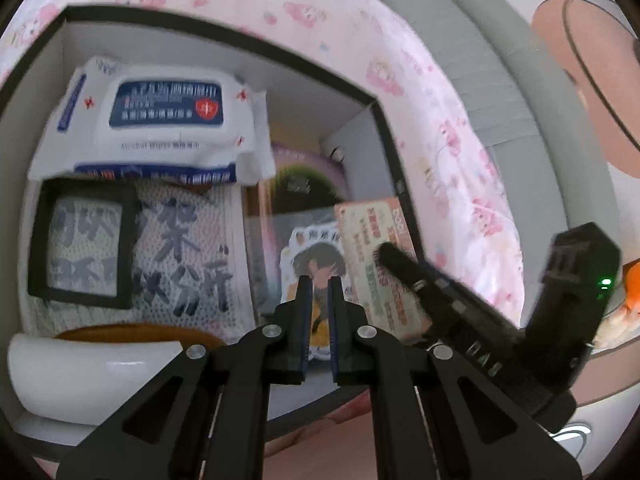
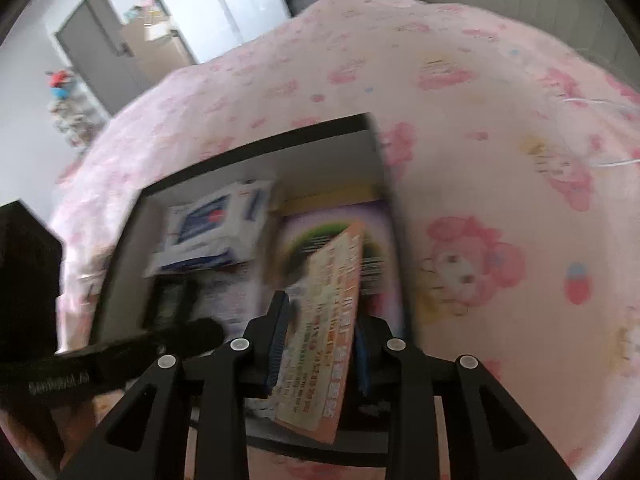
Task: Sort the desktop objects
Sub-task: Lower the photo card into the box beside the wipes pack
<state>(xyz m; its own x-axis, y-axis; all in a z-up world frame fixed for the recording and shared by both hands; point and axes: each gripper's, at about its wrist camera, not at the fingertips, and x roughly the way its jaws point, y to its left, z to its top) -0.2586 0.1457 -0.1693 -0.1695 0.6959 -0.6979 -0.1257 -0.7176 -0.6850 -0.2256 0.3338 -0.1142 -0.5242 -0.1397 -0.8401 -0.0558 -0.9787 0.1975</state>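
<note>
A white storage box with a black rim [image 1: 224,40] sits on the pink patterned cloth. In it lie a pack of alcohol wipes [image 1: 160,116], a mesh pouch with large characters [image 1: 184,256], a black frame [image 1: 84,244], a cartoon sticker card [image 1: 316,256] and a purple book [image 2: 340,224]. My right gripper [image 2: 320,344] is shut on a slim orange-pink carton [image 2: 324,320], held tilted on edge over the box's right side. The carton [image 1: 372,248] also shows in the left wrist view with a right finger [image 1: 404,268] against it. My left gripper [image 1: 319,300] hovers over the card, shut with nothing in it.
A white curved object [image 1: 80,376] lies at the box's near left corner. Pink cartoon cloth [image 2: 480,160] spreads around the box. A grey padded edge [image 1: 500,92] runs along the far right. A door and shelves [image 2: 100,52] stand in the room behind.
</note>
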